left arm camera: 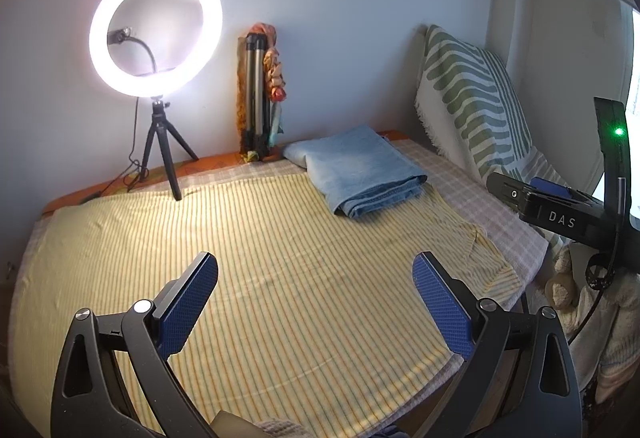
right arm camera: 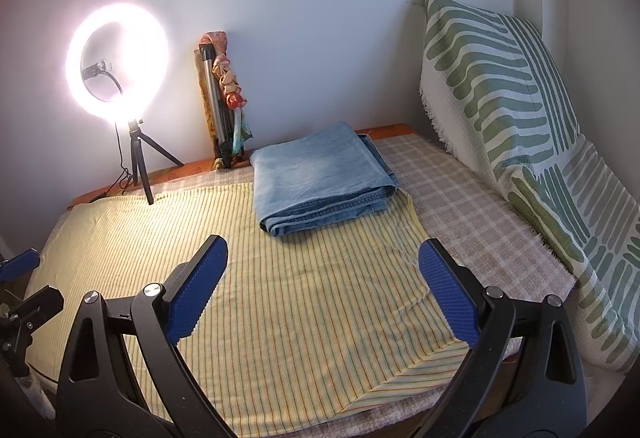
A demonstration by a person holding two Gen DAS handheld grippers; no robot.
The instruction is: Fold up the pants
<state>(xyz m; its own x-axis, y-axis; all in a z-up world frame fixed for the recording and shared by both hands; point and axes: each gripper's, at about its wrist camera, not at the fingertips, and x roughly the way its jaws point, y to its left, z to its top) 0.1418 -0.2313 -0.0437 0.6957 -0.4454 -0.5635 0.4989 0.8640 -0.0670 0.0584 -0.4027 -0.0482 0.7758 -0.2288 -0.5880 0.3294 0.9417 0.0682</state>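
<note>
Pants (right arm camera: 320,174) of pale, faded blue denim lie folded into a thick rectangular bundle on the bed, toward its far edge and right of centre, close to the wall. Several layers are stacked flush, their stitched hems and seams showing along the near side, where the rounded fold on the left meets squarer edges on the right. The top face is smooth, with a lighter worn patch across the middle. The bundle rests mostly on a yellow striped sheet (right arm camera: 280,298) spread over the bed, its far end reaching onto a checked cover (right arm camera: 472,198) that runs along the bed's right side.

The left gripper (left arm camera: 316,298) hovers above the near half of the striped sheet, its blue-padded fingers (left arm camera: 188,306) spread wide with nothing between them. The right gripper (right arm camera: 324,290) is also held over the sheet, short of the pants and not touching them, its fingers (right arm camera: 198,286) equally wide apart and empty. In the left wrist view, part of the right gripper's black body appears at the right edge.

A lit ring light (left arm camera: 156,30) on a small tripod stands at the bed's far left corner. A folded tripod (right arm camera: 220,106) draped with patterned cloth leans against the wall beside the pants. A green-and-white patterned pillow (right arm camera: 520,110) is propped along the right side.
</note>
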